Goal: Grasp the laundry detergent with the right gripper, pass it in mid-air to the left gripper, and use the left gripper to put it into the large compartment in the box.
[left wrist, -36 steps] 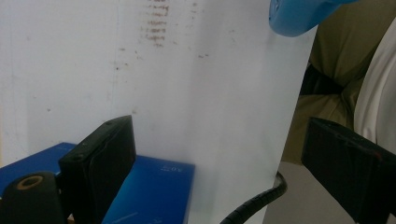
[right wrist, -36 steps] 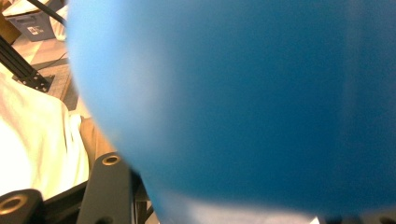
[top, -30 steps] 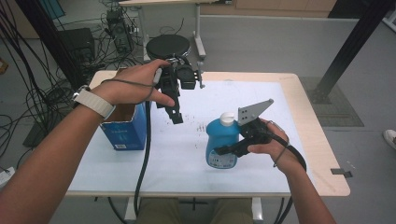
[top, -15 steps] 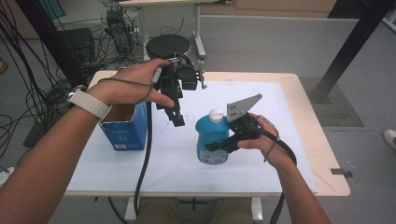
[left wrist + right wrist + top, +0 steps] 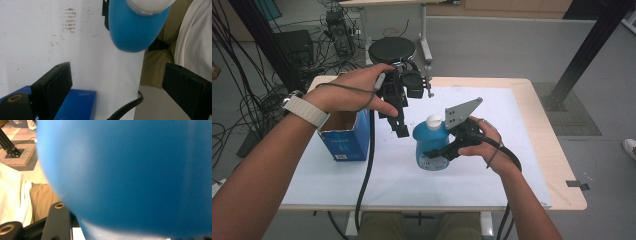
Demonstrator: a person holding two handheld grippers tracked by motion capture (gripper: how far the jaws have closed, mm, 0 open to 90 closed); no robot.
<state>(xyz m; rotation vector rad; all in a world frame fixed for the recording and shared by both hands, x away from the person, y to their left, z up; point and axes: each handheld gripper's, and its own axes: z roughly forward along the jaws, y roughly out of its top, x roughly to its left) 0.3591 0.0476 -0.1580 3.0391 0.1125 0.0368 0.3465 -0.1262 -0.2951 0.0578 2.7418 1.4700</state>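
Slippage worries me: my right gripper (image 5: 432, 152) clamps the round blue bottle (image 5: 430, 142) at table centre beside the blue box (image 5: 346, 142), while my left gripper (image 5: 399, 127) hangs wide, empty, too far to catch it.

A white mat is covering most of the wooden surface (image 5: 557, 165). Beyond it, a black round stool (image 5: 391, 49) is standing on grey floor (image 5: 512, 47); cables (image 5: 247, 95) are trailing left of it.

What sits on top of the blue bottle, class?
A white cap tops the blue bottle. The right gripper covers part of the bottle's side, so the label is partly hidden.
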